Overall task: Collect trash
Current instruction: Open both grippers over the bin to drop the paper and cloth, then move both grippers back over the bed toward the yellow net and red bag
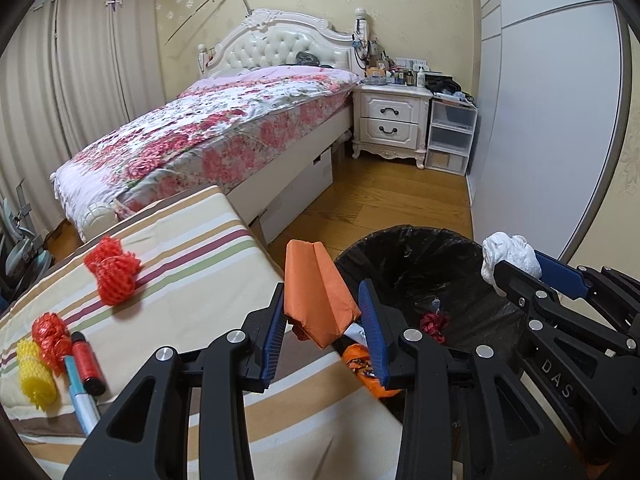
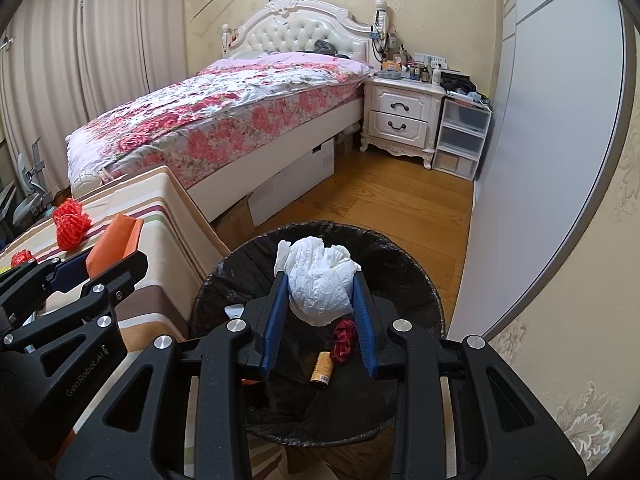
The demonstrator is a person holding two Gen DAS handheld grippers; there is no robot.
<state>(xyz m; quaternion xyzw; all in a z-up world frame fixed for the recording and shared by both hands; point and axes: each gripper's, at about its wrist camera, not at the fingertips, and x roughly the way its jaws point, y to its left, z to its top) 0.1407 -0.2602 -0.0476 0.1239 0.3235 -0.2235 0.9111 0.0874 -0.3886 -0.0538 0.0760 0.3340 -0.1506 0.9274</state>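
Right gripper (image 2: pixel 320 300): my jaws pinch the crumpled white tissue (image 2: pixel 320 280); the wad bulges forward past the blue pads (image 2: pixel 276 320).
Right load vs bin: the tissue hangs over the open mouth of the black-lined trash bin (image 2: pixel 416 280), apart from the liner. Bin centre lies at about 6 o'clock from the wad in the right wrist view, so straight down, I judge.
Left gripper (image 1: pixel 322 320): my jaws pinch the folded orange paper (image 1: pixel 316 292) low on its length.
Orange paper axis: long axis runs 11 to 5 o'clock in the left wrist view, upper end sticking up clear of the jaws.
Left load vs bin: the paper sits over the edge of the striped table (image 1: pixel 192 248); the bin rim (image 1: pixel 404 236) is at about 2 o'clock from it, near but not under it, as far as I can tell.
Nearer hand: right, already above the opening; left needs a short carry rightward first.
Already in bin: red ribbon scrap (image 2: pixel 344 340), small yellow bottle (image 2: pixel 321 368).
On table, not yet collected: red foam net (image 1: pixel 112 276), red ribbon wad (image 1: pixel 50 336), yellow foam net (image 1: pixel 36 376), red tube (image 1: pixel 86 364), blue pen (image 1: pixel 82 396).
Judgement: right release comes first; the risk is the light tissue clinging to a pad.
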